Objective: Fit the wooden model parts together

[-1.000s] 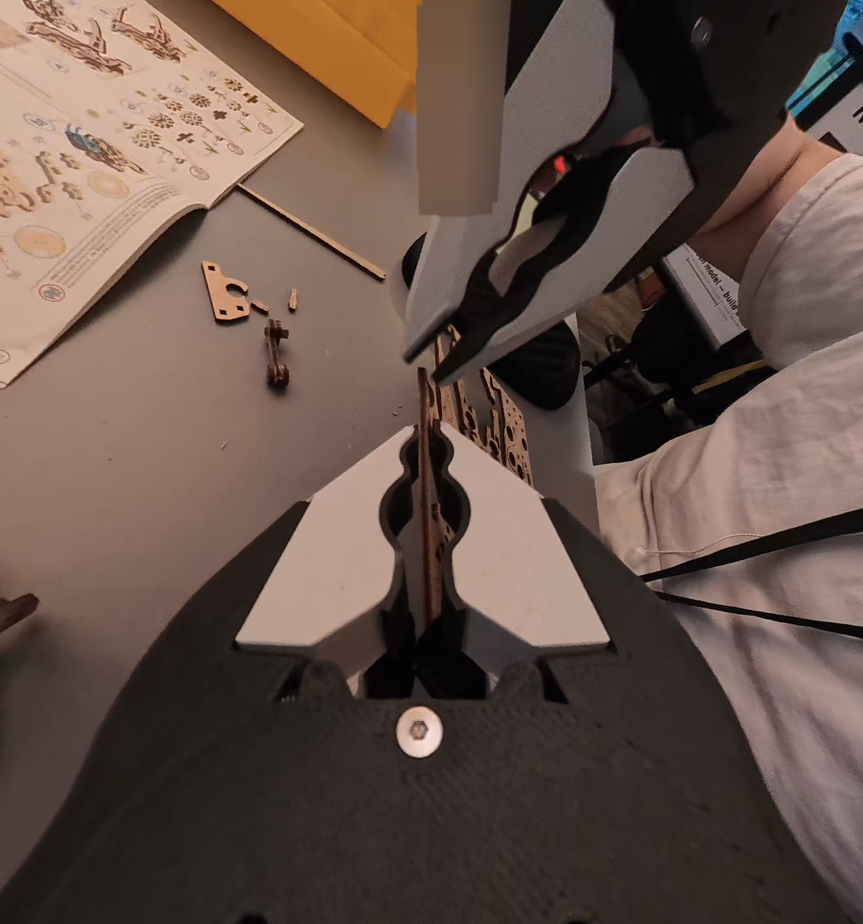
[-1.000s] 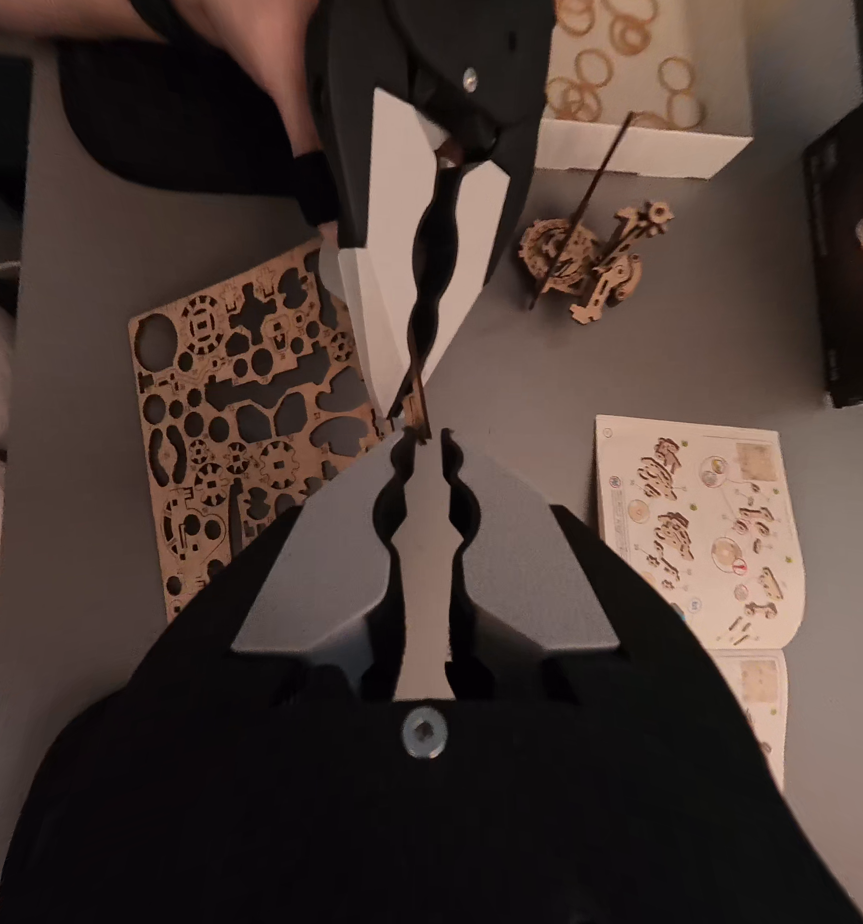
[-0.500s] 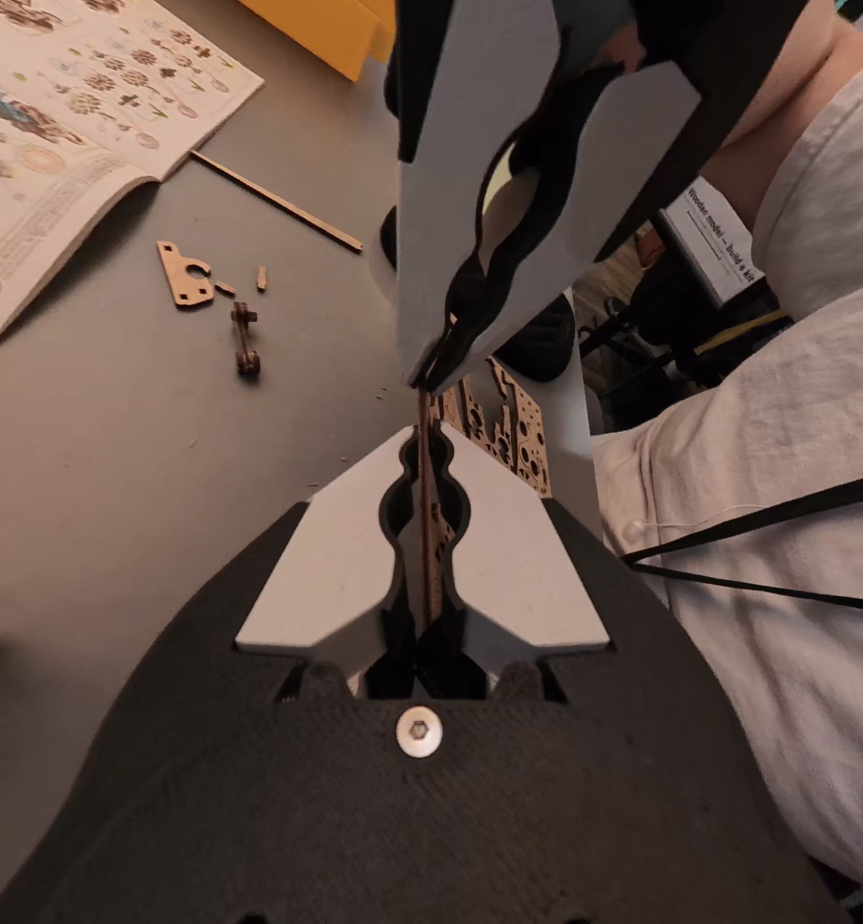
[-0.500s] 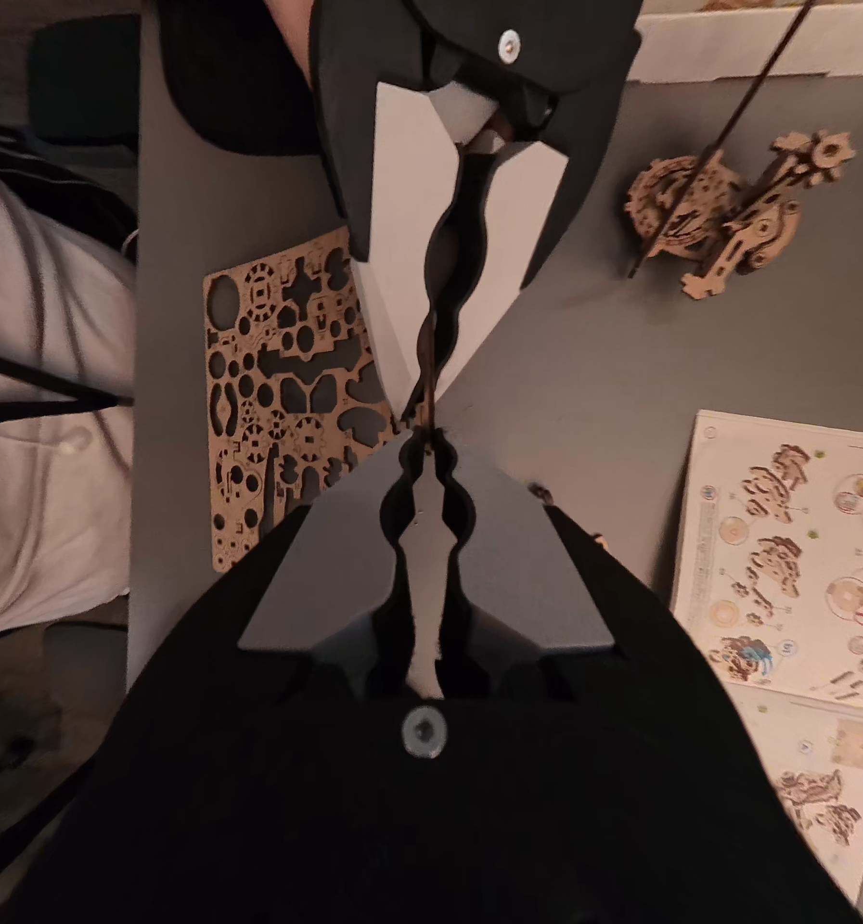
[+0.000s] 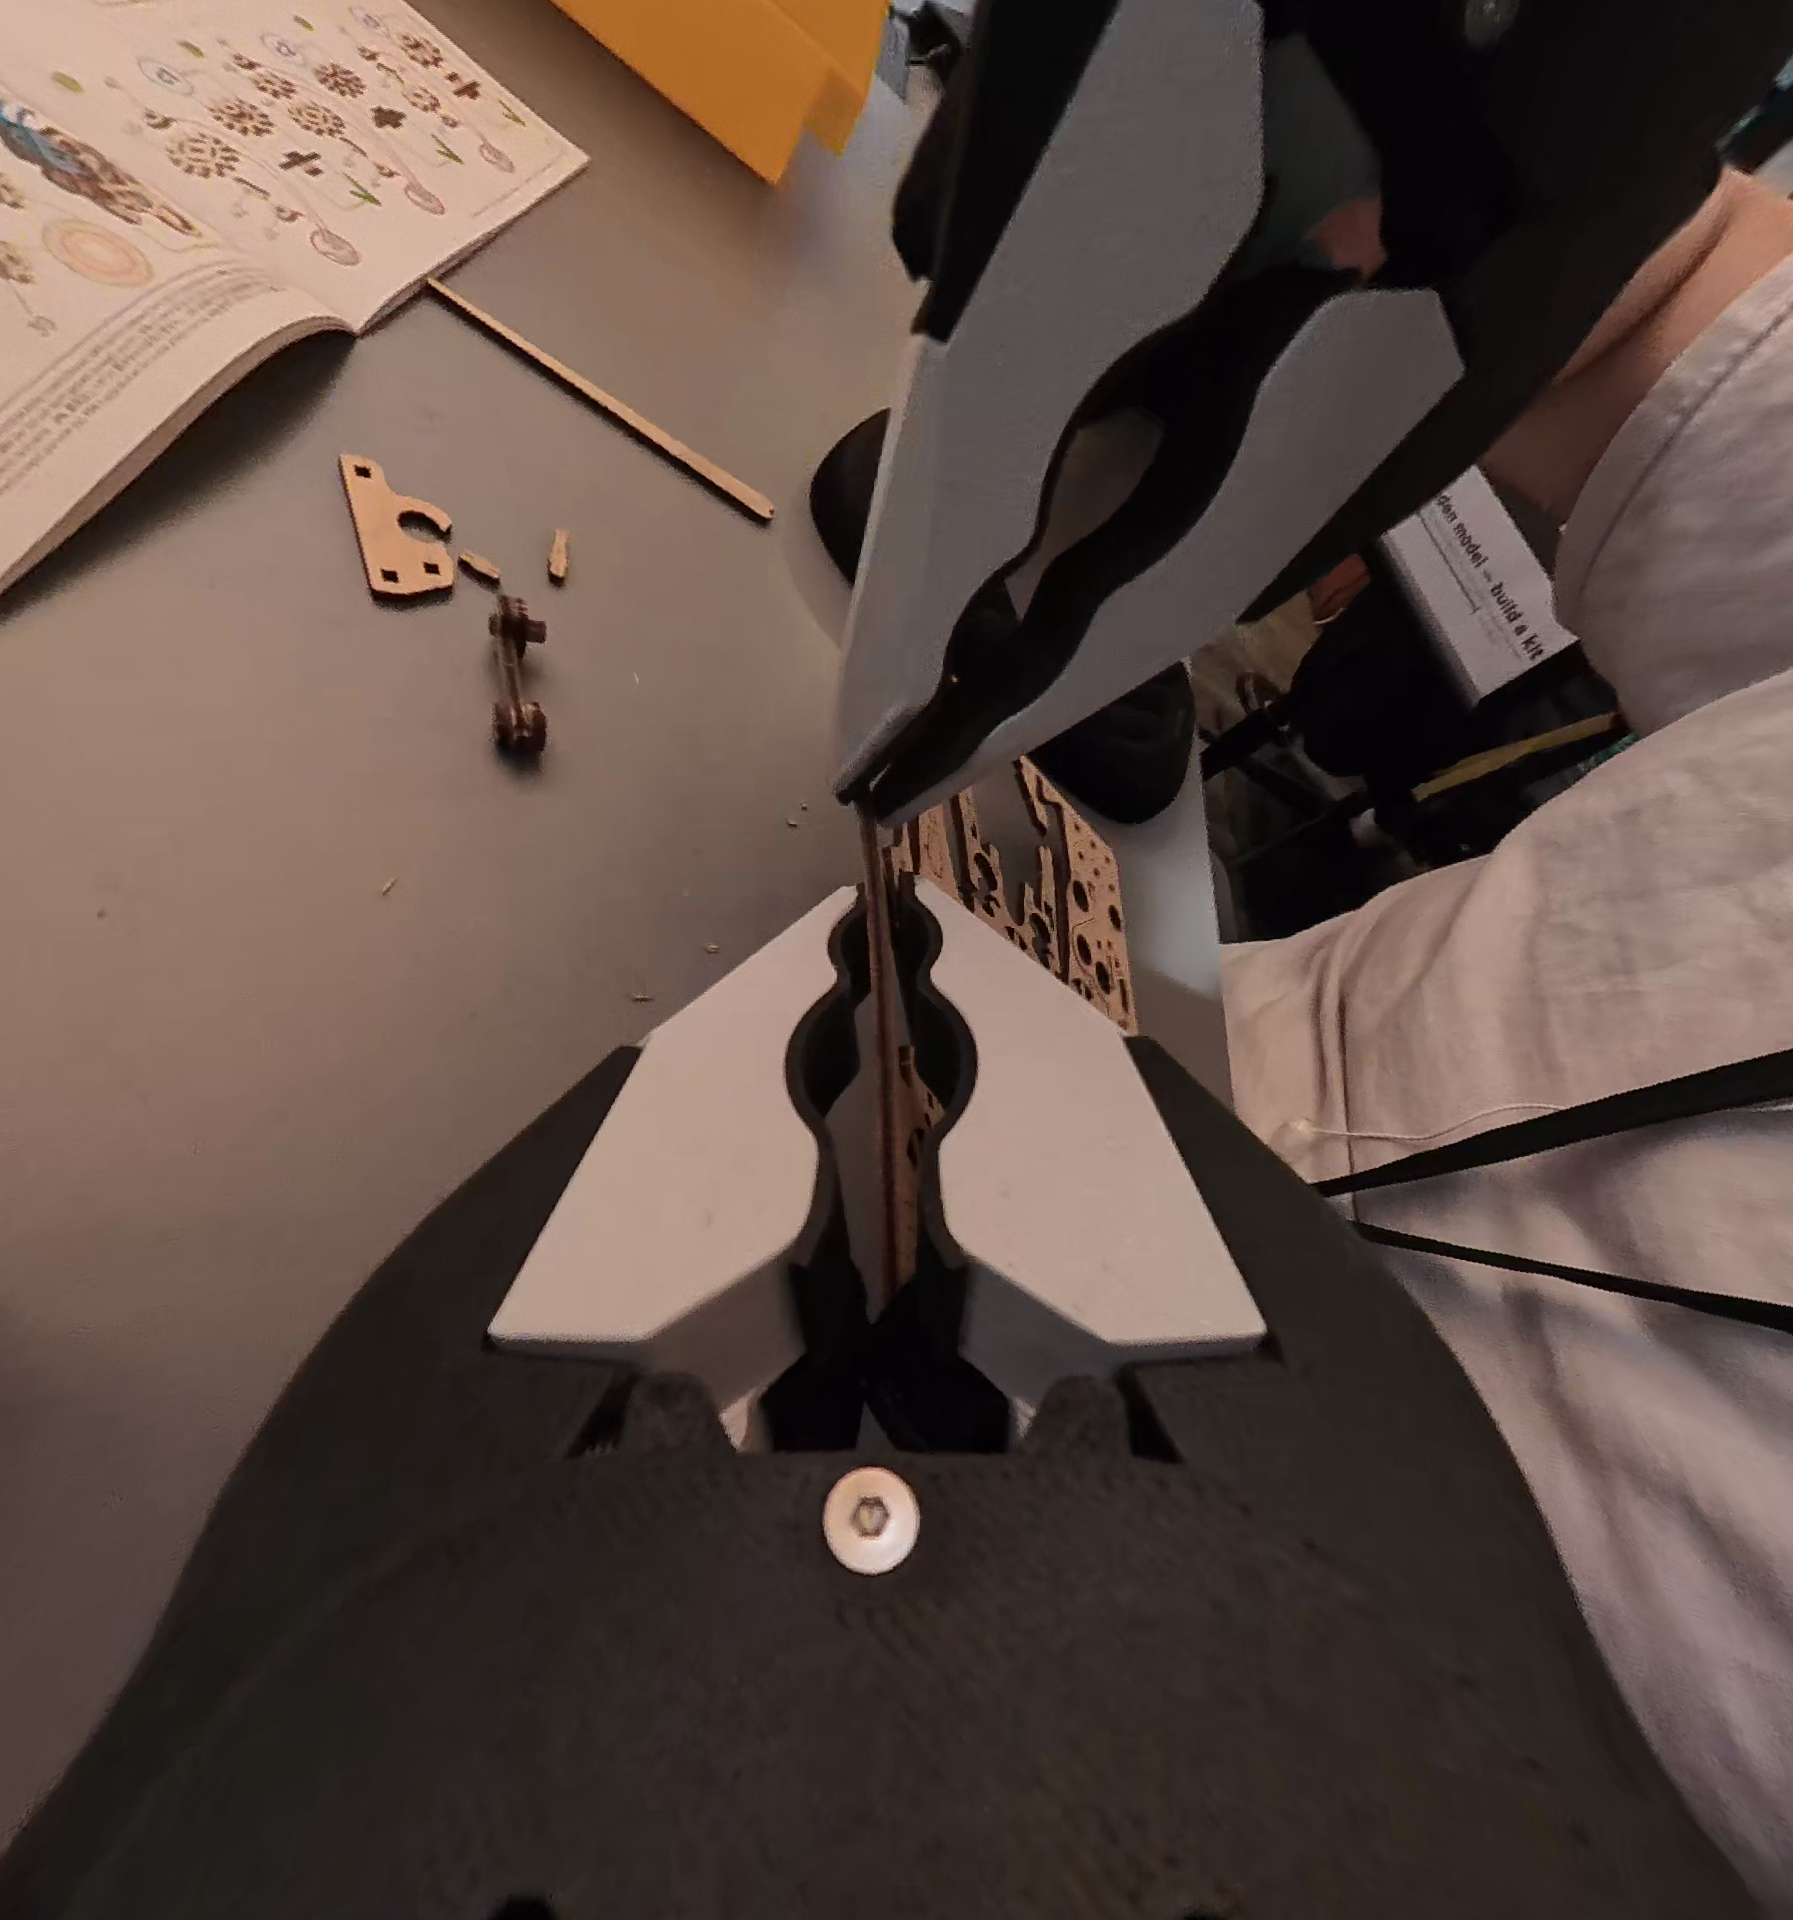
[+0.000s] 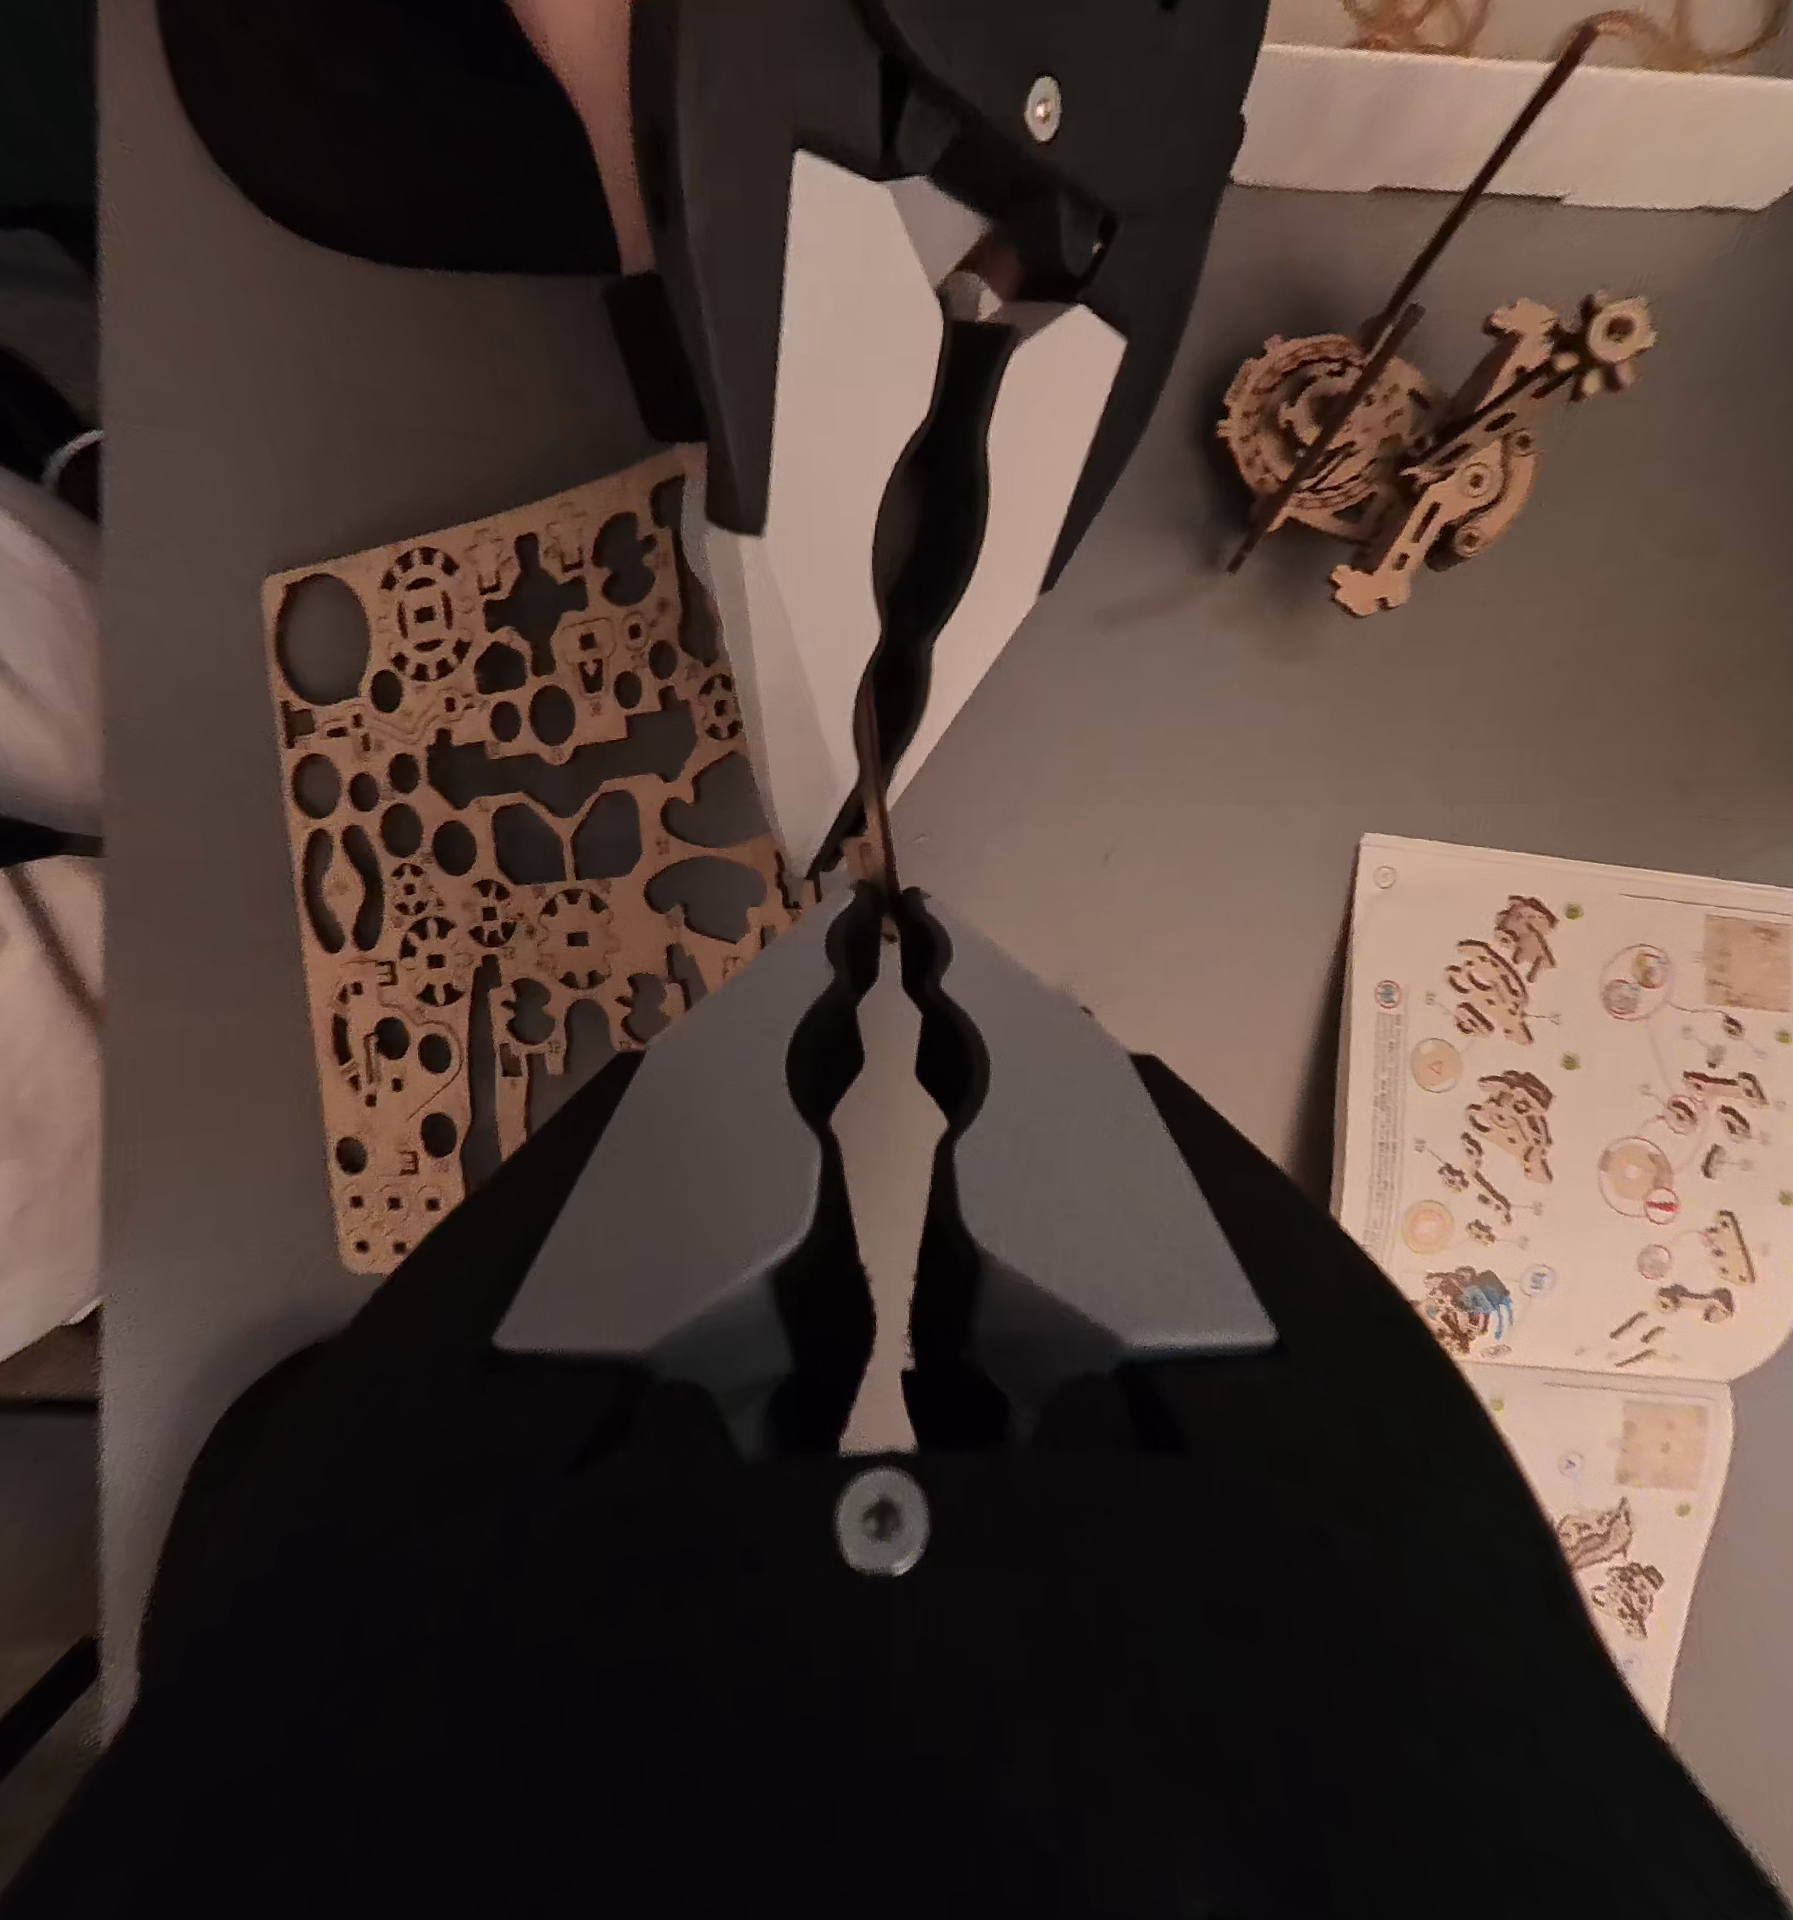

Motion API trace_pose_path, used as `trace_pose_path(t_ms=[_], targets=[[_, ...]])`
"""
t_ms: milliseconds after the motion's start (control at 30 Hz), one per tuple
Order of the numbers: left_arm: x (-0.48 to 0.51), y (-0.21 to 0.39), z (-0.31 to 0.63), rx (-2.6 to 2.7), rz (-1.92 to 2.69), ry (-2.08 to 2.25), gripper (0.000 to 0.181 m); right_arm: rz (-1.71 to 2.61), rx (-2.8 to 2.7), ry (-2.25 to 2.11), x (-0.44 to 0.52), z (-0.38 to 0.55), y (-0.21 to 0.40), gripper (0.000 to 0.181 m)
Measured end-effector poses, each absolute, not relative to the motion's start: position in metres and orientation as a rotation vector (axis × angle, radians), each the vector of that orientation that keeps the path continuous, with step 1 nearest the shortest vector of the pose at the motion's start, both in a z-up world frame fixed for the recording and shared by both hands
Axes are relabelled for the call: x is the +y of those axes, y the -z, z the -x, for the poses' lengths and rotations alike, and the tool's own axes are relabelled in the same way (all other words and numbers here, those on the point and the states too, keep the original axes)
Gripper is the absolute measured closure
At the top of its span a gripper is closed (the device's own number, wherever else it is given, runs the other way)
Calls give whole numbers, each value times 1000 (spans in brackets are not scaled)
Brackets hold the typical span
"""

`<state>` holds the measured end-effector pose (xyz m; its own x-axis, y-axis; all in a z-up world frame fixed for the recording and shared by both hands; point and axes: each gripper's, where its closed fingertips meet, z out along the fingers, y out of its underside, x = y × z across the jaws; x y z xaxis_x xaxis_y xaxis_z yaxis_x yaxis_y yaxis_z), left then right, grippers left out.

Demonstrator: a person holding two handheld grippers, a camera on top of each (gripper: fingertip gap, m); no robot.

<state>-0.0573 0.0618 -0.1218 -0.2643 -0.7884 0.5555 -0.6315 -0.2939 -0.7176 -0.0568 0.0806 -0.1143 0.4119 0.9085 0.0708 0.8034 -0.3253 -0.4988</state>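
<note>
My left gripper (image 5: 876, 906) is shut on a thin wooden part (image 5: 887, 1091), held edge-on and sticking out past its fingertips. My right gripper (image 5: 864, 795) comes down from above, and its tips pinch the part's free end. In the right wrist view, my right gripper (image 6: 879, 912) meets the left gripper (image 6: 856, 826) tip to tip, with the dark edge of the part (image 6: 874, 800) between them. Both hang above the grey table (image 6: 1131, 779). A cut-out wooden sheet (image 6: 518, 831) lies flat below them, by the table's edge.
An open instruction booklet (image 5: 196, 208) (image 6: 1578, 1122) lies on the table. Near it are a loose bracket (image 5: 393, 530), a small linked piece (image 5: 518, 675) and a thin stick (image 5: 601, 395). A partly built wooden model (image 6: 1391, 457) stands before a white box (image 6: 1391, 135). A person's white sleeve (image 5: 1546, 1039) is close on the right. Both grippers' tips are close together, under 4 cm apart.
My right gripper has moved in toward the left gripper, and its jaws have narrowed from a clear gap to pinching the part's end. The left gripper has kept its hold.
</note>
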Motion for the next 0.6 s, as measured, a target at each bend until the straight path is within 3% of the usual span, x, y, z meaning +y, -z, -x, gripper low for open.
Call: trace_pose_path(t_ms=[333,600], targets=[[67,140,56,1780,1891,1518,180,2090,-1415,37,88,54,133,180],[56,129,59,1853,1809,1619,179,2109,-1331,-348,73,57,116,180]])
